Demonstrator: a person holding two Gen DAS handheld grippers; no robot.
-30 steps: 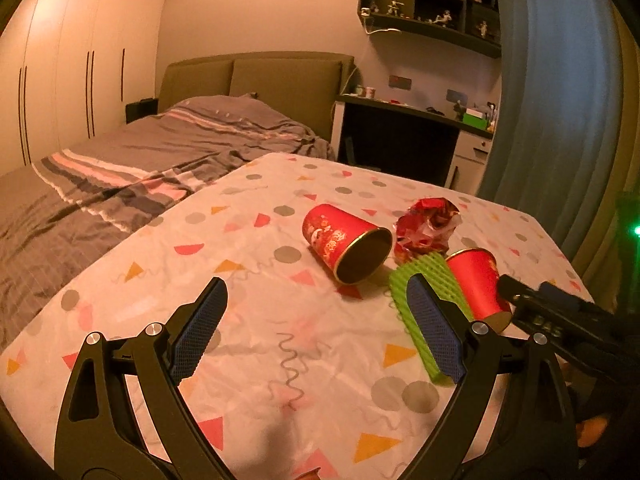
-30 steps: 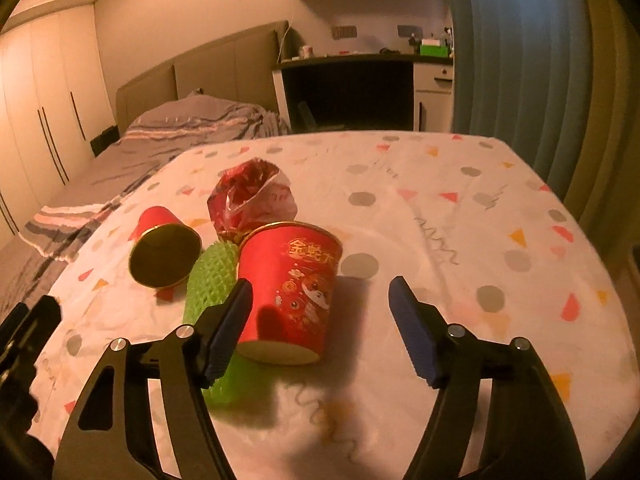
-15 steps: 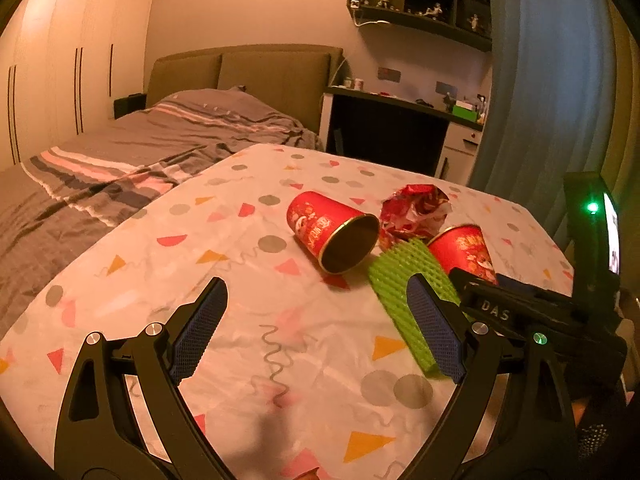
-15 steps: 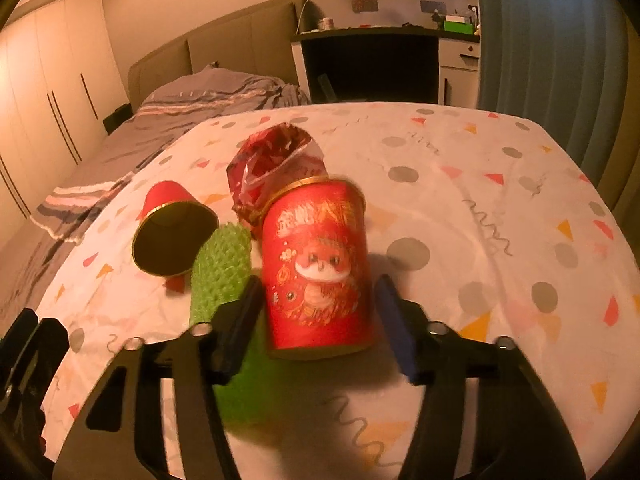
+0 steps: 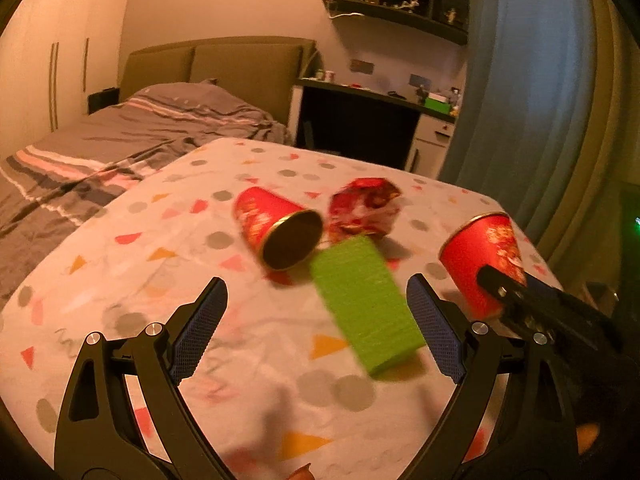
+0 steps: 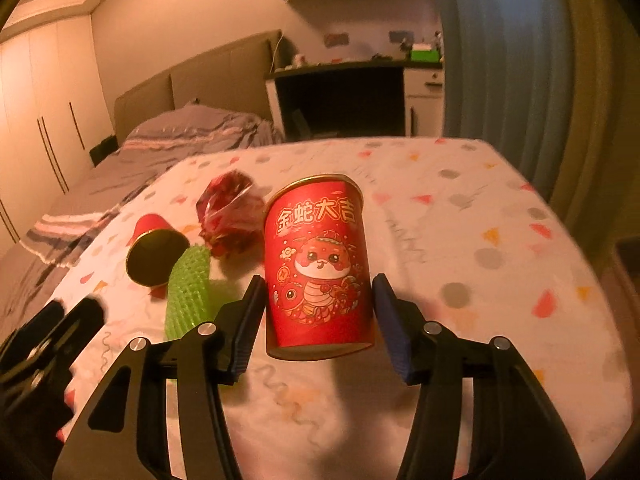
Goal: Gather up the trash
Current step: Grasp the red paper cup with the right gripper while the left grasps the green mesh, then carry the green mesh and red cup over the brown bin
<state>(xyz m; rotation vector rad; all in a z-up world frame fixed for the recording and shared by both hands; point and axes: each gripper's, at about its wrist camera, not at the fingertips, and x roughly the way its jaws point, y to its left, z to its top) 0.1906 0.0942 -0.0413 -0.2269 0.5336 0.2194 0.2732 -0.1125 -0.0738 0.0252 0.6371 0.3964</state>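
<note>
My right gripper [image 6: 318,320] has its jaws closed on the red paper cup [image 6: 318,268], holding it by its lower part just above the table [image 6: 500,280]. The cup looks slightly tilted, mouth to the far side. I think the paper wall is thin, so I should press only enough to keep it and not crush it, and carry it without a quick swing.

My left gripper [image 5: 318,328] is open and holds nothing. Near and a little left of it lie the second red cup [image 5: 276,232] on its side, the green foam net [image 5: 362,300] and the crumpled red wrapper [image 5: 366,208], close together. These are left to collect.
</note>
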